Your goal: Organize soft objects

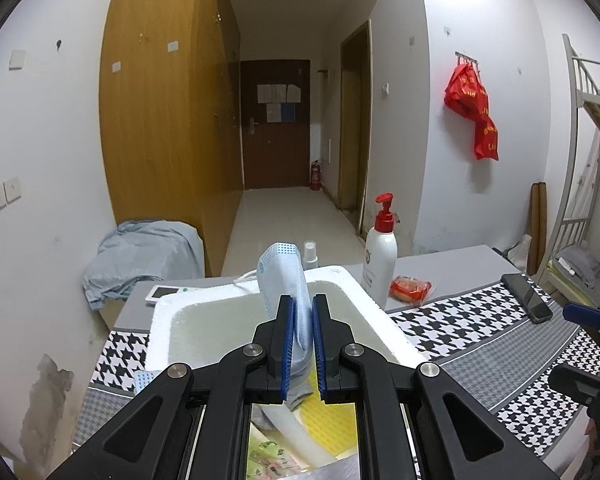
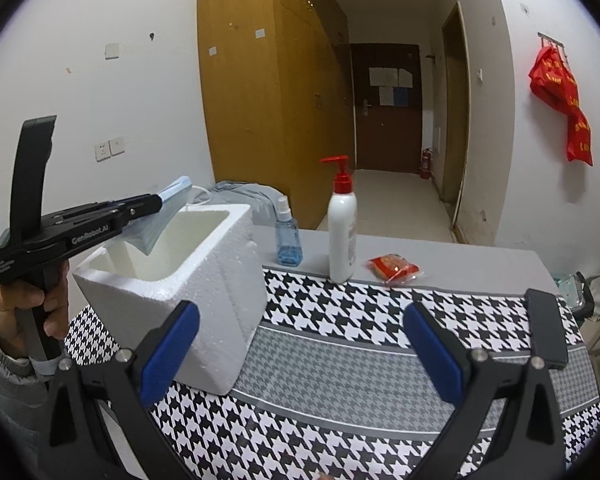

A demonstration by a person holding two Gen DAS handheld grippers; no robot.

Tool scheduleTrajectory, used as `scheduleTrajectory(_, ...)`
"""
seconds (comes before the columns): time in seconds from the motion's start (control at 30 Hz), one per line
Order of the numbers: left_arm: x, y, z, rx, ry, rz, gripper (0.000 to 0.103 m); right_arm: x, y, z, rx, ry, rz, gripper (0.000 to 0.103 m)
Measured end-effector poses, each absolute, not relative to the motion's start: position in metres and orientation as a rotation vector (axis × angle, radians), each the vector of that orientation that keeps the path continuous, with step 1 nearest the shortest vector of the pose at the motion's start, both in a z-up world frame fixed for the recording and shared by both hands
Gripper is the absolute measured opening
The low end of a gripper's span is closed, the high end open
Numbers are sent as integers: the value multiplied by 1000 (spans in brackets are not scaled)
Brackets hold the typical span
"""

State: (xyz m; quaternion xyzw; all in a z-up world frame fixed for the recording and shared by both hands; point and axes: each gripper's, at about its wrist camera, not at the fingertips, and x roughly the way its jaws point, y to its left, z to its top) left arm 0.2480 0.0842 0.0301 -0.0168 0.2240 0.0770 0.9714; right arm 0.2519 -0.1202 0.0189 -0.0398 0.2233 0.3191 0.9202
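Mask (image 1: 288, 280): my left gripper (image 1: 300, 320) pinches it over the foam box (image 1: 380, 312); my right gripper (image 2: 300, 352) is spread, empty.

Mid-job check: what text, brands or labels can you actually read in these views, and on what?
"GenRobot.AI": side of the left gripper.
Small print further back on that gripper: too small.
Pump bottle label: blurred.
Red bag yellow lettering: unreadable.
Papers on the door: too small.

The mask (image 1: 284, 280) was pale blue, the foam box (image 2: 220, 280) white, the cloth (image 2: 360, 320) black-and-white houndstooth with grey bands, the pump bottle (image 2: 342, 232) white with a red top.
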Motion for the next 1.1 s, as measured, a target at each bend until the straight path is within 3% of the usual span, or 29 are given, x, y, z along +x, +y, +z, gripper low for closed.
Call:
scheduleTrajectory(0.27, 253, 80, 28, -16, 466, 168, 11, 250, -129, 18, -67, 460, 649, 103)
scheduleTrajectory(0.3, 254, 80, 28, -15, 469, 171, 14, 249, -130, 18, -65, 460, 648, 103)
scheduleTrajectory(0.37, 255, 80, 27, -14, 473, 178, 34, 248, -131, 18, -63, 460, 647, 103)
scheduleTrajectory(0.43, 252, 80, 27, -18, 460, 181, 74, 247, -133, 18, -62, 459, 642, 103)
scheduleTrajectory(0.5, 246, 78, 29, -12, 431, 202, 87, 246, -134, 18, -61, 458, 641, 103)
scheduleTrajectory(0.63, 237, 77, 33, -17, 409, 205, 102, 244, -135, 18, -60, 456, 639, 103)
scheduleTrajectory(1.1, 179, 64, 57, -12, 325, 222, 102, 214, -140, 33, -49, 397, 633, 103)
